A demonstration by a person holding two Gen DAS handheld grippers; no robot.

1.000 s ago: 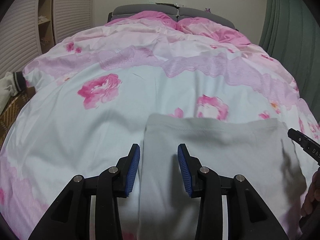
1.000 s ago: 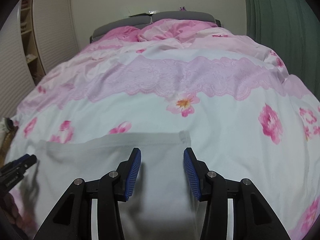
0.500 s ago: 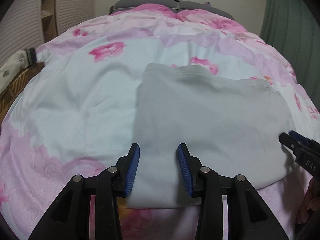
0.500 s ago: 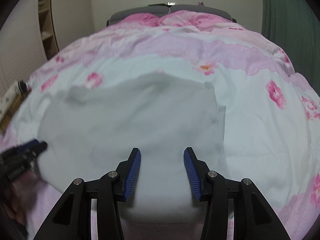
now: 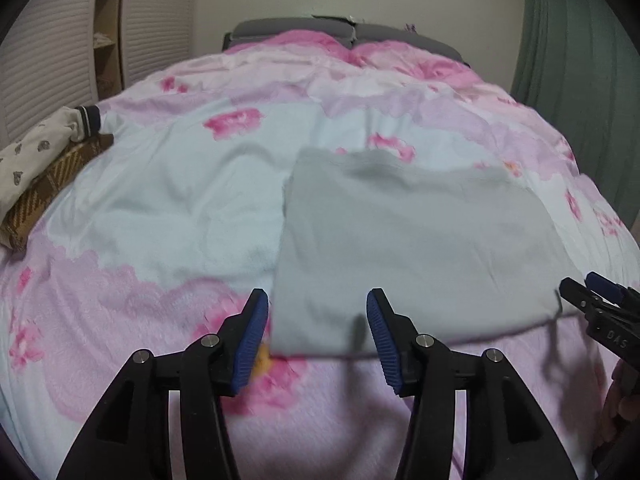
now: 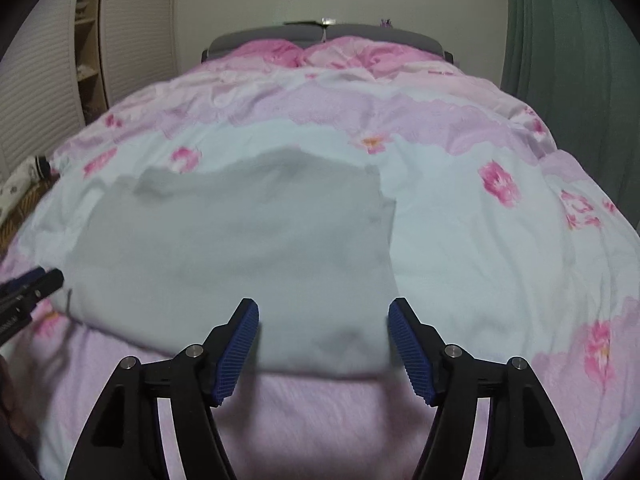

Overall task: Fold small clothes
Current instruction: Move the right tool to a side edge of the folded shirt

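Floral bedding is carrying the grey garment, its long axis running left-right. Left gripper and right gripper are hovering wide open, empty, at its near corners, equally close.

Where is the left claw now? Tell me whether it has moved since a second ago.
Yes: the left claw has pulled back off the grey garment, toward its near edge.
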